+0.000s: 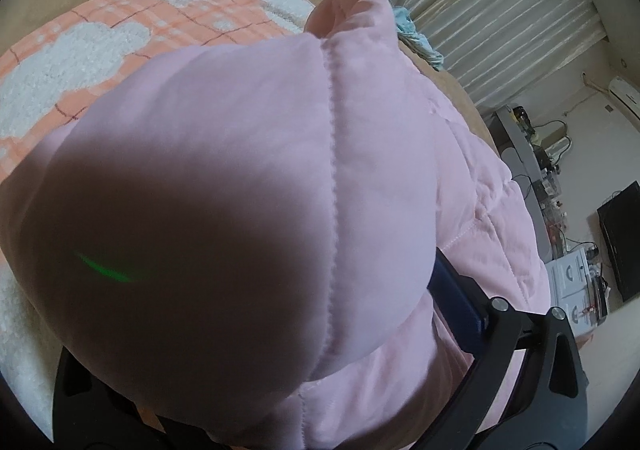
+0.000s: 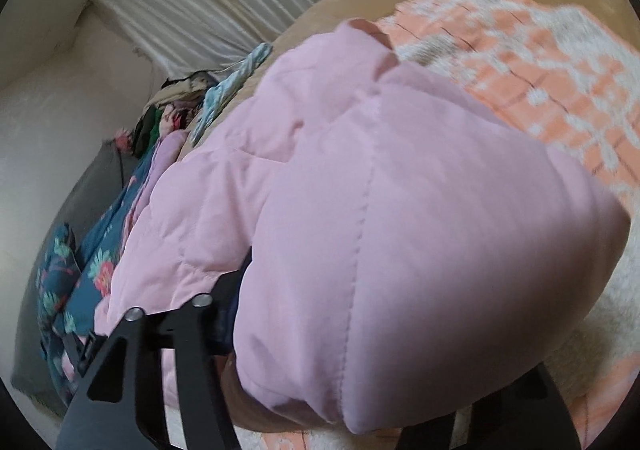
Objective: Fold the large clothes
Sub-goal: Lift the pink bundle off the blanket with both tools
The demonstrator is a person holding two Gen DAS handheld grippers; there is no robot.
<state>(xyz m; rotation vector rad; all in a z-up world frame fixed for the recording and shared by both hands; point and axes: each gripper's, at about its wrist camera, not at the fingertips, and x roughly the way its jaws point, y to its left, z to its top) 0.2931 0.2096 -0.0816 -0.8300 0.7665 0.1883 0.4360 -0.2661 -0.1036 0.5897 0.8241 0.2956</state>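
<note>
A large pink quilted puffer jacket [image 1: 248, 185] fills the left wrist view and drapes over my left gripper [image 1: 312, 330], hiding its fingertips; only the right blue finger [image 1: 456, 302] shows, pressed into the fabric. The same jacket [image 2: 400, 242] fills the right wrist view and covers my right gripper [image 2: 340, 330]; its left finger [image 2: 226, 314] disappears under a fold. Both grippers seem closed on jacket fabric, held above the bed.
A peach plaid blanket with white fluffy patches [image 1: 120, 29] [image 2: 540, 81] lies on the tan bed [image 1: 452, 85]. A pile of floral and other clothes [image 2: 96, 250] lies at the bed's edge. Striped curtains [image 1: 500, 9] and a cluttered desk [image 1: 532, 169] stand beyond.
</note>
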